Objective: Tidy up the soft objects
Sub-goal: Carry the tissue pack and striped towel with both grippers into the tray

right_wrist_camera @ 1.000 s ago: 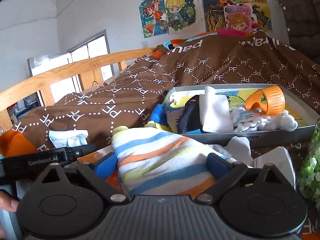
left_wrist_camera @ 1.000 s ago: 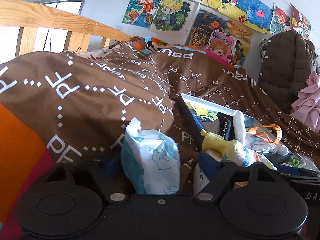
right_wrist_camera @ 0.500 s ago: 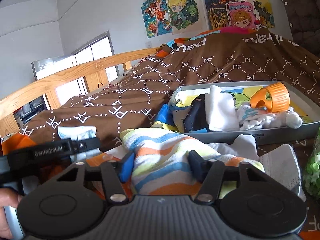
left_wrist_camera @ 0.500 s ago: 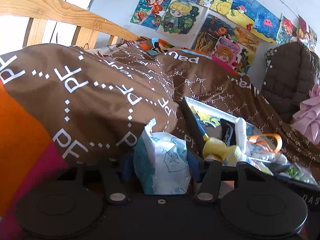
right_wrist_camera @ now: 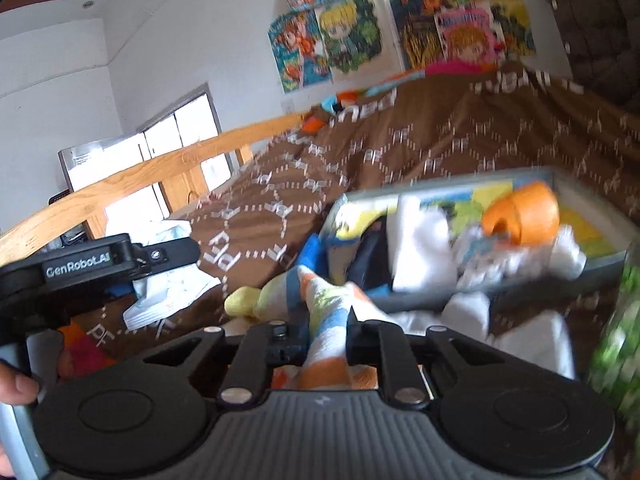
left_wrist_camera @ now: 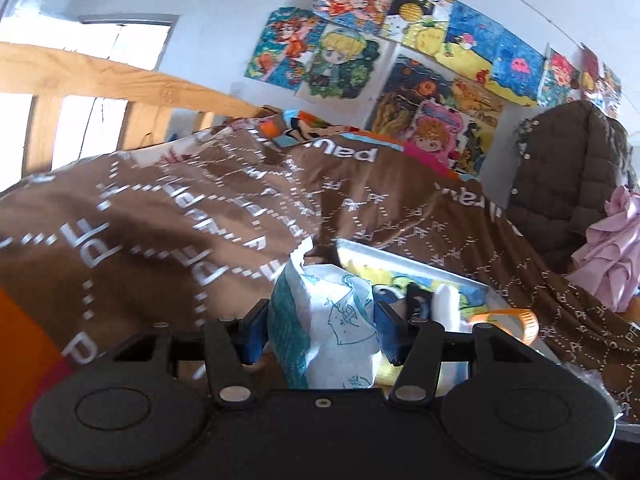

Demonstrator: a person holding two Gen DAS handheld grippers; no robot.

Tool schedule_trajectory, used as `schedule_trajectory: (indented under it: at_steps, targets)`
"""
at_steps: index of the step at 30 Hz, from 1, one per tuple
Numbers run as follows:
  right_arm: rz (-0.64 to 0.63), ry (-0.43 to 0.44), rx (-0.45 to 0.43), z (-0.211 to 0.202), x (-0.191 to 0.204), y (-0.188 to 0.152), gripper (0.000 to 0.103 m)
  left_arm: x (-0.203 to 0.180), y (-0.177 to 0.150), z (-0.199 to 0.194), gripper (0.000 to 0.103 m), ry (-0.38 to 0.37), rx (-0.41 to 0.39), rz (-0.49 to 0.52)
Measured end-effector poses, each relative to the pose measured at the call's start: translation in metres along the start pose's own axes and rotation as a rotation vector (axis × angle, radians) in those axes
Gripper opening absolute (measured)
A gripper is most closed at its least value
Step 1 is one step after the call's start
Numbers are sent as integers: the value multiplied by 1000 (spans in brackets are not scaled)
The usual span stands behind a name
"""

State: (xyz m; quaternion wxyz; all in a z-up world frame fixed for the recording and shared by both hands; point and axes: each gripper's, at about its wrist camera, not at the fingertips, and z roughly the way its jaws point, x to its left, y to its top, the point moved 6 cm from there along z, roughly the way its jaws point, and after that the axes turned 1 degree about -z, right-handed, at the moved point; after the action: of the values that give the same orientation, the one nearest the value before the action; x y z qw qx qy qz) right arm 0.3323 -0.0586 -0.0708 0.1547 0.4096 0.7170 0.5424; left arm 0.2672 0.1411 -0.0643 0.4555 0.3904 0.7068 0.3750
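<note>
My left gripper [left_wrist_camera: 320,328] is shut on a white and teal printed soft pack [left_wrist_camera: 326,328], lifted off the brown bedspread [left_wrist_camera: 180,208]. From the right wrist view that same gripper [right_wrist_camera: 120,264] shows at the left with the pack [right_wrist_camera: 168,292] under it. Pinched tight in my right gripper [right_wrist_camera: 326,332] is a striped sock [right_wrist_camera: 328,320] in orange, blue and yellow, its yellow toe trailing left. Behind both lies a shallow grey tray [right_wrist_camera: 588,258] holding white socks, a dark sock and an orange cup [right_wrist_camera: 524,212]; the tray [left_wrist_camera: 404,258] also shows in the left view.
A wooden bed rail [right_wrist_camera: 152,176] runs along the left. White cloth [right_wrist_camera: 532,340] lies in front of the tray, and something green [right_wrist_camera: 616,340] is at the right edge. A brown quilted jacket [left_wrist_camera: 568,184] and pink fabric [left_wrist_camera: 612,248] hang at the right. A hand [right_wrist_camera: 12,384] grips the left handle.
The left gripper closed on the printed pack and raised it. The right gripper's jaws narrowed from wide around the striped sock to a tight pinch, bunching it.
</note>
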Motion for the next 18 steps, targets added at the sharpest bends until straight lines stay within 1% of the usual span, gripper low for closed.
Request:
schedule_trajectory:
  at_steps: [3, 7, 11, 14, 16, 18]
  targets:
    - [-44, -22, -62, -3, -5, 16, 15, -21, 10, 5, 57, -26, -5, 40]
    - [-46, -53, -124, -5, -22, 37, 15, -44, 23, 18, 57, -53, -14, 47]
    - [13, -60, -158, -2, -47, 56, 15, -65, 33, 39, 57, -57, -17, 73]
    - [79, -42, -169, 1, -69, 71, 15, -76, 40, 57, 57, -61, -12, 95]
    - [100, -40, -186, 3, -83, 79, 15, -81, 43, 71, 57, -62, -7, 89]
    - [101, -58, -209, 6, -93, 87, 15, -84, 44, 84, 57, -65, 2, 78]
